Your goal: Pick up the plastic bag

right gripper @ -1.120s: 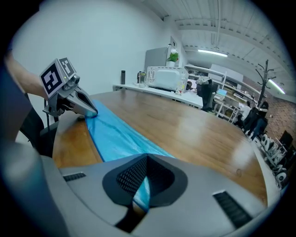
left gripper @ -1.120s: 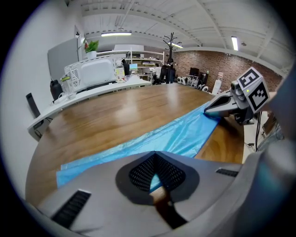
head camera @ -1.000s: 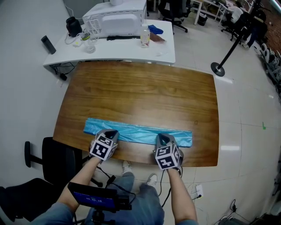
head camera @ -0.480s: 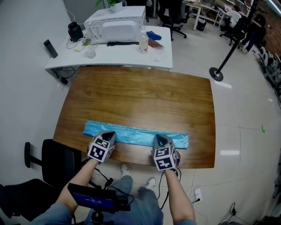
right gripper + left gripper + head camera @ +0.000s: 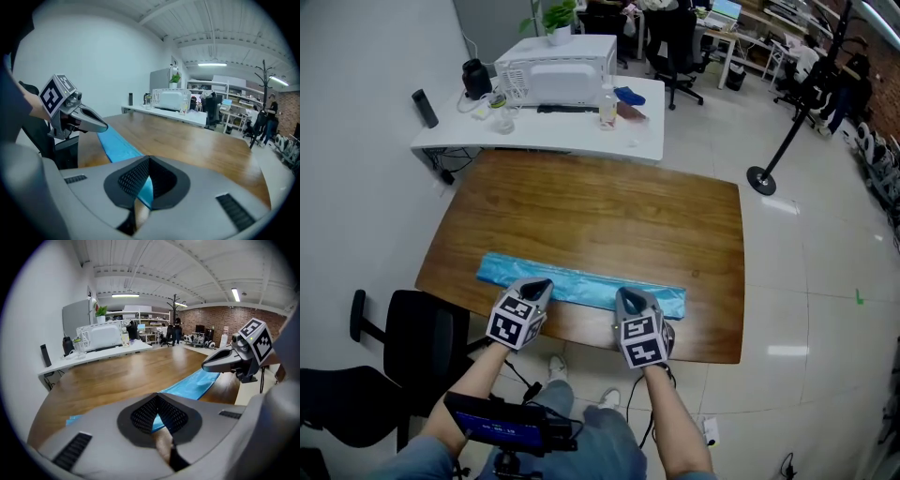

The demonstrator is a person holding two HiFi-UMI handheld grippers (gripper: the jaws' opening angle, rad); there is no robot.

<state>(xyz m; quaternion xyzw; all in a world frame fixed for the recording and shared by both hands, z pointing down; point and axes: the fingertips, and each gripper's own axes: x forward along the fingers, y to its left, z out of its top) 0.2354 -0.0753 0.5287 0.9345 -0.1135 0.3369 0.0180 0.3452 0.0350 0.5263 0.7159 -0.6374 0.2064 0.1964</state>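
Observation:
A long light-blue plastic bag (image 5: pixel 581 284) lies as a strip along the near part of the wooden table (image 5: pixel 600 206). My left gripper (image 5: pixel 535 287) is shut on its near edge toward the left end, and blue film (image 5: pixel 158 421) shows pinched between the dark pads. My right gripper (image 5: pixel 629 298) is shut on the same edge toward the right end, with blue film (image 5: pixel 146 187) between its pads. In the left gripper view the bag (image 5: pixel 194 384) runs to the right gripper (image 5: pixel 225 363). From the right gripper view the bag (image 5: pixel 115 144) leads to the left gripper (image 5: pixel 89 123).
A white desk (image 5: pixel 544 122) behind the table carries a white microwave-like box (image 5: pixel 558 67), a bottle (image 5: pixel 607 103) and small items. A black chair (image 5: pixel 412 337) stands at the table's left front corner. A stand's round base (image 5: pixel 764 178) sits on the floor at right.
Both grippers have risen a little with the bag's near edge held in them. The bag's right end has drawn in to the left. The head view now shows more of the room.

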